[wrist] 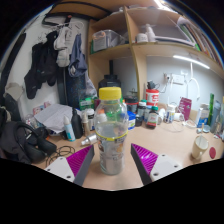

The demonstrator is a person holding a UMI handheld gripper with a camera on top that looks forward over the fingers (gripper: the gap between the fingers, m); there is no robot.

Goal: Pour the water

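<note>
Clear plastic bottle (111,130) with yellow cap stands mid-frame.
My gripper (112,162) is wide open, fingers flanking it, gaps both sides.

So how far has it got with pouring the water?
Early stage. Done: the gripper has reached the yellow-capped bottle, which stands upright on the wooden desk between the fingers. In hand: closing on it; I cannot tell whether both pads press it yet. Left: the cap looks on, the bottle is not tilted, and nothing is being poured. A cup sits further along the desk.
</note>
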